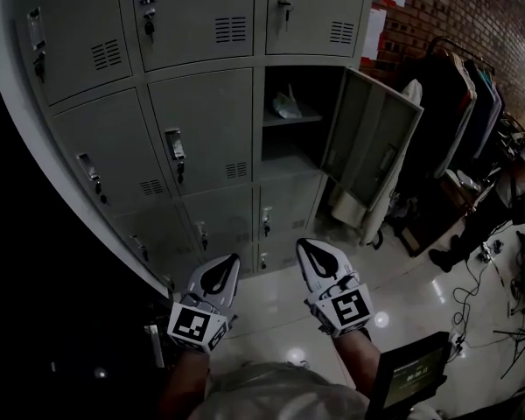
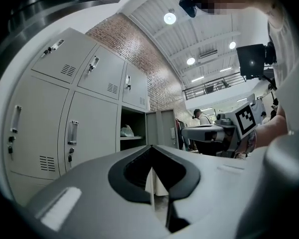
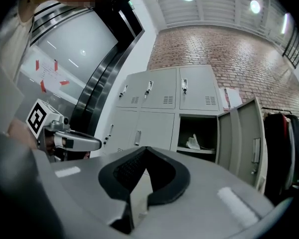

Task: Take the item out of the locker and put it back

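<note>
The left gripper [image 1: 230,262] and the right gripper [image 1: 308,248] both have their jaws pressed together with nothing between them, side by side in front of the grey lockers [image 1: 201,138]. The crumpled whitish bag [image 1: 287,106] lies on the shelf inside the open compartment, beside its swung-out door [image 1: 367,143], well apart from both grippers' fingers

Head view was dim and underexposed, its left edge sank to black, round ceiling lamps [image 2: 170,18] glared, bright reflections dotted the glossy floor [image 1: 420,287], fisheye curved the lockers [image 1: 201,138], dark vignette ringed both gripper views, nearest foreground was soft.
</note>
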The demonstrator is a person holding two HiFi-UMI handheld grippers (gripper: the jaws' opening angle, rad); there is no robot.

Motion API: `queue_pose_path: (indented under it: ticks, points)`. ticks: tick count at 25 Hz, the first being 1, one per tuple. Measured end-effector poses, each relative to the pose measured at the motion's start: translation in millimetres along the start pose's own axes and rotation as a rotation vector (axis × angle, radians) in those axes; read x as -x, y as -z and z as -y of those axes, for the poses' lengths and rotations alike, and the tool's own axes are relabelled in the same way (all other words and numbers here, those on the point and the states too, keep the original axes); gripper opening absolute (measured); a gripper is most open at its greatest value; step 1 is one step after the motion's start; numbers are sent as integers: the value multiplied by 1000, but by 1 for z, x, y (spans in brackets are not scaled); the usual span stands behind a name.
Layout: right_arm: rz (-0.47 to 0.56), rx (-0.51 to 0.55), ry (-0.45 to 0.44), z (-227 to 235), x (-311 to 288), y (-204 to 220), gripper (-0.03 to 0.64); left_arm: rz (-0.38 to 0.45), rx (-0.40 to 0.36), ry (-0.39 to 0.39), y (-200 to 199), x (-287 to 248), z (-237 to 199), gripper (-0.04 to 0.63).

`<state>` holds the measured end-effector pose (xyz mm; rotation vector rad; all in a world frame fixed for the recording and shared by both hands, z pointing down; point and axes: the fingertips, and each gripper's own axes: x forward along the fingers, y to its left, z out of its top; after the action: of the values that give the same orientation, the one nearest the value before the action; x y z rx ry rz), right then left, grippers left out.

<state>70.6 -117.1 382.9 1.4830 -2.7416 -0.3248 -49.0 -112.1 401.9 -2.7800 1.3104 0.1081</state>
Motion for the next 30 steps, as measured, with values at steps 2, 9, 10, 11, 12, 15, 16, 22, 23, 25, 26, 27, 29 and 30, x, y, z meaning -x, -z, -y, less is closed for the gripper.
queue_pose_path:
  ticks: [2,9,10,11,12,15,16,22,23,25,26,27,29,30]
  points:
    - [2,8,-4,-1,1,-3,0,-3,-2,-2,-1,1,2,3]
    - [10,6,-13,-1,8,-8,0,-1,-13,-2,-5,1,11,3]
    - [12,11,-14,0,9,-9,0,-3,-14,-3,-5,1,12,3]
    - [11,17,-15,0,10,-10,0,-5,-13,-5,-5,2,12,3]
    - [10,23,-16,1,11,-10,0,-7,-11,-8,-5,2,12,3]
    - [4,26,-15,2,13,-8,0,-12,-7,-13,-3,1,13,3]
    - [3,27,-14,3,13,-7,0,-13,-5,-12,-2,1,13,3]
    - [-1,27,-17,6,15,-5,0,-17,5,-9,-1,-2,17,3]
    - [-2,26,-19,6,14,-5,0,-17,5,-8,-1,-3,18,3]
    - [-3,31,-21,7,15,-5,0,-15,5,-8,-1,-4,20,3]
    - [-3,33,-22,8,14,-4,0,-16,5,-8,0,-4,20,3]
    - [-2,33,-22,8,14,-4,0,-16,5,-9,0,-5,20,3]
    - [-1,26,-25,8,13,-4,0,-13,5,-10,1,-6,20,3]
    - [0,24,-26,8,12,-5,0,-10,4,-10,1,-6,20,3]
